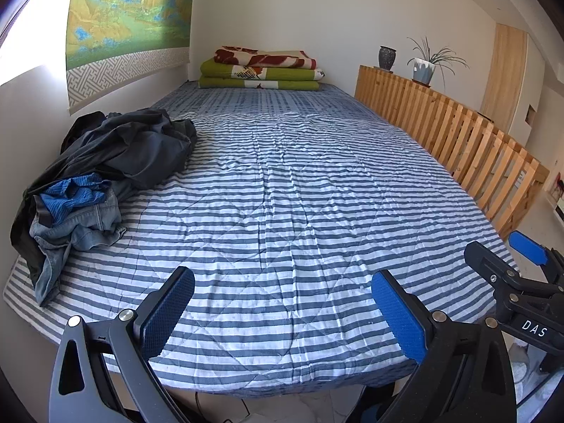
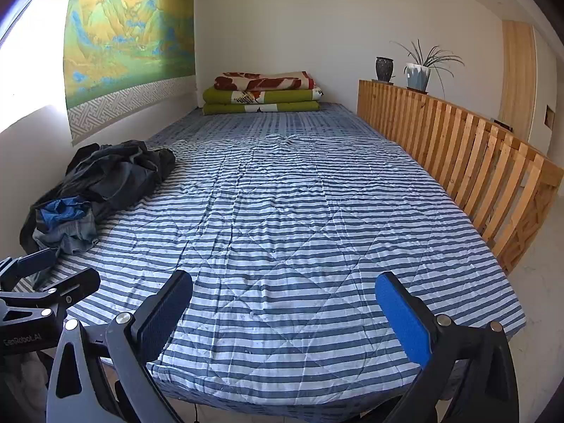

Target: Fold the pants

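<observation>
Crumpled pants in a clothes heap at the bed's left edge, both grippers empty and spread wide.

The pile of clothes (image 1: 102, 179) lies bunched against the left wall on the blue-and-white striped quilt (image 1: 299, 211): dark garments on top and behind, a bright blue ribbed piece (image 1: 72, 195) in the middle, and faded grey-blue denim pants (image 1: 77, 236) spilling toward the near corner of the bed. The left gripper (image 1: 282, 317) hovers over the near end of the quilt with its blue-padded jaws fully apart, nothing between them. The right gripper (image 2: 283, 320) hangs just beside it, equally wide and empty. Folded blankets (image 1: 262, 70) are stacked at the far end, a wooden slatted rail (image 1: 454, 141) runs along the right side carrying a dark vase (image 1: 387, 57) and a potted plant (image 1: 424, 67), and a landscape scroll (image 1: 127, 17) hangs on the left wall.
</observation>
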